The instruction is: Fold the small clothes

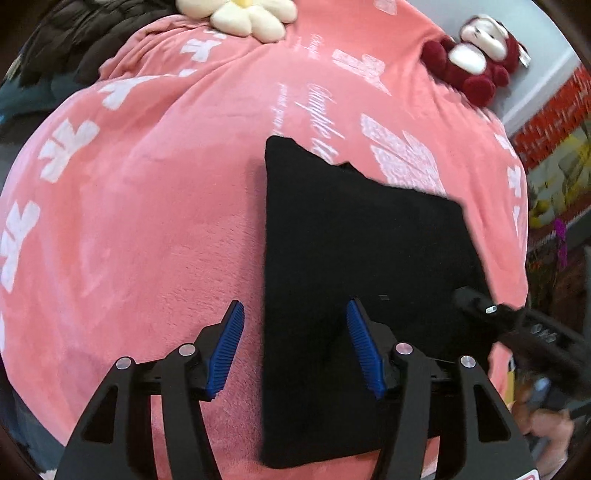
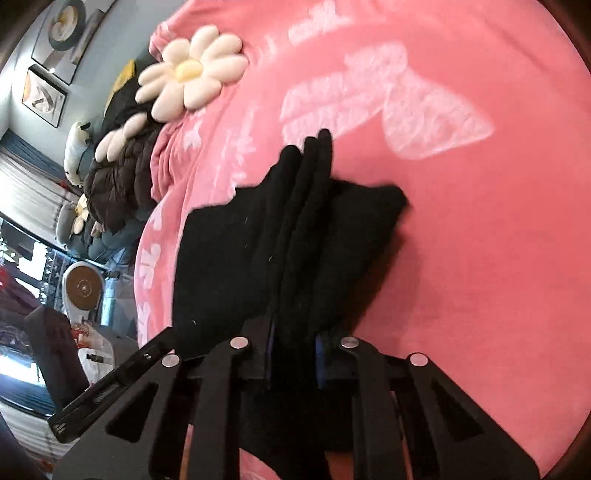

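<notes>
A black garment (image 1: 354,251) lies folded on a pink blanket (image 1: 147,221). My left gripper (image 1: 295,347) is open, its blue pads (image 1: 227,350) spread over the garment's left edge, one finger over the blanket and one over the cloth. My right gripper (image 2: 293,354) is shut on the black garment (image 2: 288,236), pinching several stacked layers at its near edge. The right gripper also shows in the left wrist view (image 1: 517,325) at the garment's right side.
A daisy-shaped plush (image 1: 251,14) and a red monkey plush (image 1: 476,51) lie at the far edge of the blanket. A dark puffy jacket (image 2: 122,177) is heaped beside the blanket. Room clutter lies beyond the bed's edges.
</notes>
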`<state>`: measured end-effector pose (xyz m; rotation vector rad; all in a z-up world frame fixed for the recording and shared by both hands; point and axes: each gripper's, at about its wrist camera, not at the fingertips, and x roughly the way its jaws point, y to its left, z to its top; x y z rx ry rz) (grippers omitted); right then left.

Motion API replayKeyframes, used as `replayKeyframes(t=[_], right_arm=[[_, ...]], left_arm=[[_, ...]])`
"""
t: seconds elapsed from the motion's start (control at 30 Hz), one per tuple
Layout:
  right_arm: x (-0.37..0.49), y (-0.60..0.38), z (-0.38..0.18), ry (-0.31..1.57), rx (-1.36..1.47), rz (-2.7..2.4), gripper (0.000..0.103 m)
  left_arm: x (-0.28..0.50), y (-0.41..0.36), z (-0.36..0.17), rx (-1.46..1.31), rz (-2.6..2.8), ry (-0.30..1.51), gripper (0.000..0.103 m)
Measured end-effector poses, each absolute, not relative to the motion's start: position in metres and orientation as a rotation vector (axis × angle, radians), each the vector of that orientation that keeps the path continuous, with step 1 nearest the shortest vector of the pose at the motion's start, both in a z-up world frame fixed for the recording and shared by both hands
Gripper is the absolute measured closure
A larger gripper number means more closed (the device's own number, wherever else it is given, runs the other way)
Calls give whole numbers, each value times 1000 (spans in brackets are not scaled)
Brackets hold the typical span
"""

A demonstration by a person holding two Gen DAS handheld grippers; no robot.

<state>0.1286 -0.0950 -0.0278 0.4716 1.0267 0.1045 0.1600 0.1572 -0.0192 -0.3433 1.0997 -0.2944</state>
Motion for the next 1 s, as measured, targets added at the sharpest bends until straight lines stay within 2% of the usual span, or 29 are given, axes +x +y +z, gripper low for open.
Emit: replayKeyframes(t=[0.07, 0.13, 0.2, 0.27, 0.3, 0.33, 0.4, 0.6, 0.73, 1.0], right_arm=[[129, -101, -47, 1066, 429, 66, 88], [131, -102, -62, 1095, 435, 90, 83], [127, -103, -48, 1077, 422, 62, 75], [113, -100, -25, 1023, 352, 22, 74], [105, -100, -17, 1000, 319, 9, 70], [90, -99, -8, 963, 276, -13, 57], [67, -98, 0, 918, 212, -48, 45], [11, -94, -7, 878, 45, -111, 32], [-7, -99, -14, 878, 74, -123, 30], [-27, -104, -30, 853, 95, -153, 18]], left_arm=[[159, 148, -23, -327, -305, 1116, 47], [160, 136, -28, -317, -317, 1137, 47], [158, 127, -28, -281, -318, 1139, 47], [151, 120, -24, -234, -315, 1122, 47], [146, 119, -21, -221, -315, 1113, 47], [143, 118, -20, -213, -313, 1107, 47], [132, 114, -16, -196, -304, 1091, 47], [96, 93, -10, -124, -267, 1035, 45], [75, 78, -13, -30, -245, 1020, 44], [48, 69, -18, 17, -192, 989, 44]])
